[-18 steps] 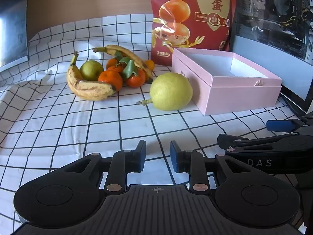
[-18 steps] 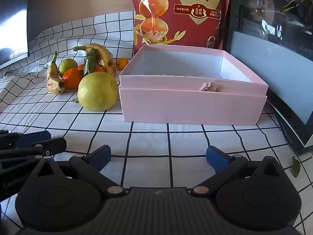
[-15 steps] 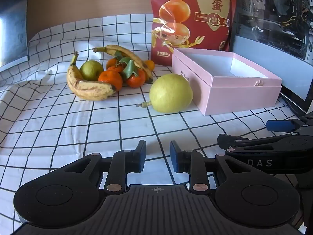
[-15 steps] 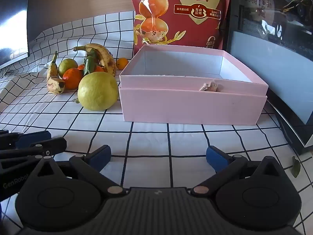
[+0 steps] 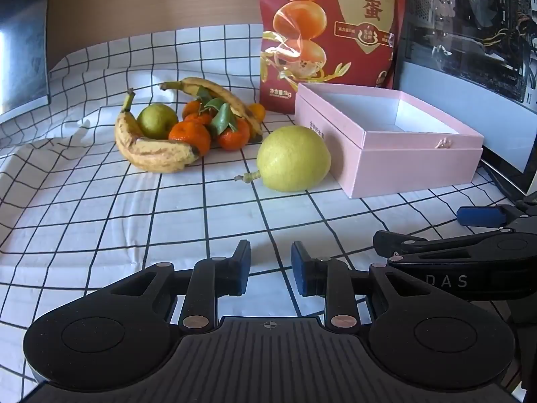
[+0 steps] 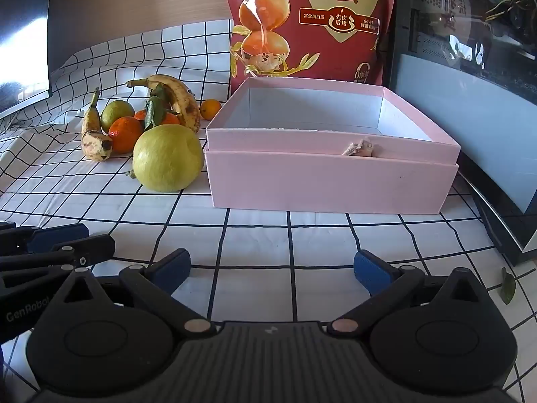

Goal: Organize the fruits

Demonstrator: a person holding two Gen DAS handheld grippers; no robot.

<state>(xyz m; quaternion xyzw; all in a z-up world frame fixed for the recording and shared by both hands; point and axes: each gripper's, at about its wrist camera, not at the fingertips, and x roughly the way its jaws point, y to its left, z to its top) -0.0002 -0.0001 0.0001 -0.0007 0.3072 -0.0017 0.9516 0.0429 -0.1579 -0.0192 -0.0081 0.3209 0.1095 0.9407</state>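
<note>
Left wrist view: left gripper hovers low over the checked tablecloth, jaws nearly closed with a narrow gap, nothing between the pads. Right gripper pokes in from the right edge, side-on, so its spread can't be read here. Big yellow-green pear lies on the cloth mid-table, stem toward the left, just beside the pink box; contact or a thin gap, can't tell. Box is open-topped, white inside, nothing seen in it. Farther back left sits the fruit pile: spotted banana curled round a small green pear, tangerines with leaves, second banana arched over them. Red snack bag stands behind the box at the back edge; computer case at the back right. Right wrist view: right gripper has jaws spread wide, only cloth between them, aimed at the front wall of the pink box. Small beige tag or bow on the box's front rim, too small to identify. Pear sits at the box's left front corner, the fruit pile behind it, one small tangerine apart near the box's back left. Left gripper's fingers show at the left edge. A loose green leaf lies on the cloth at the right.
</note>
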